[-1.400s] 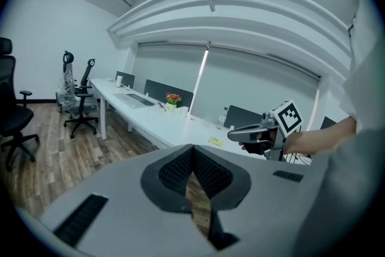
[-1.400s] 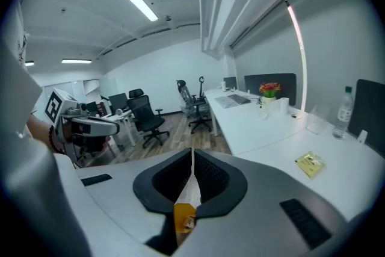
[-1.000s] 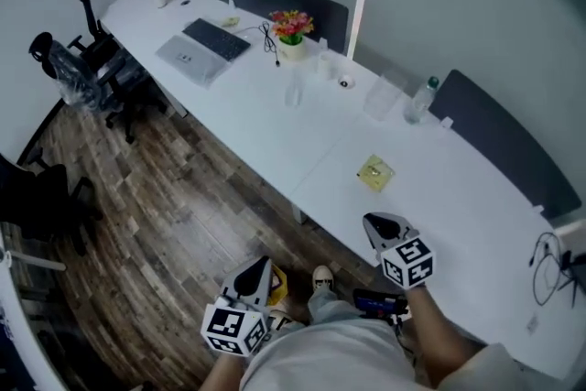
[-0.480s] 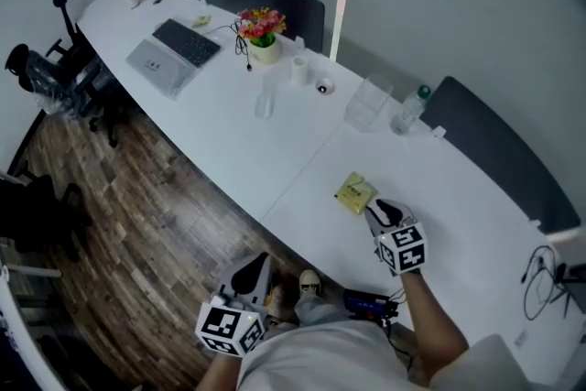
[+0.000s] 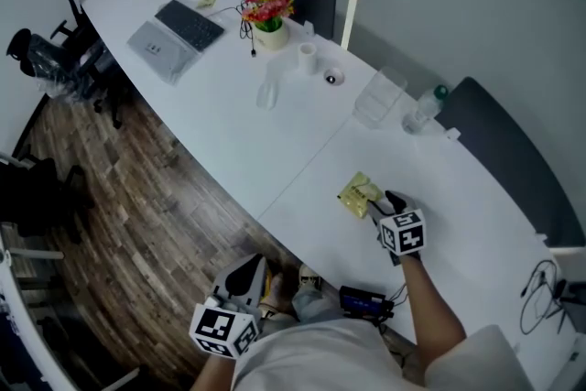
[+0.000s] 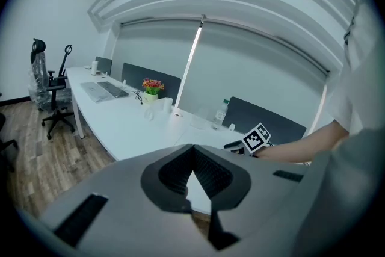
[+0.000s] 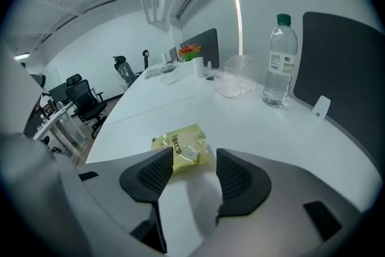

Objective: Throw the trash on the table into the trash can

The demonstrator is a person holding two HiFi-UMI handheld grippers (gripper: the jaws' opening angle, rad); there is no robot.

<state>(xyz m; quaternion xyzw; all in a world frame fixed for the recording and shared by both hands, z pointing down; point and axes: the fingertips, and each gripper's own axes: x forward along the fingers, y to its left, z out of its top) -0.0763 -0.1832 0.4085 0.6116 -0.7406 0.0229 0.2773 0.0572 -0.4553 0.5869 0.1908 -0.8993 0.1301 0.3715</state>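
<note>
Barely started. Reaching with right hand-held gripper [image 5: 385,201] over the worktop [image 5: 275,151] toward a yellow wrapper [image 5: 359,194] lying flat near the front edge, just ahead of the jaw tips. Opening wide on the approach, near edge of the wrapper just entering the gap, no pad touching it. Not gripped, not lifted. Hanging low beside the body with left hand-held gripper [image 5: 245,275], off the worktop, over the floor [image 5: 156,197], closed tip to tip on nothing. Cannot find a trash can in any view, so no telling where the drop goes. Left to do, by judgement: lower over the wrapper, close on it, lift, carry to the can, release. Possibly more after that: cannot tell whether the water bottle [image 7: 280,63] and clear container [image 7: 234,84] further back count as trash. Looks like working gear at the far end: laptop [image 5: 156,48], flower pot [image 5: 268,14]. Roughly first step of first item, nothing thrown away as far as seen
</note>
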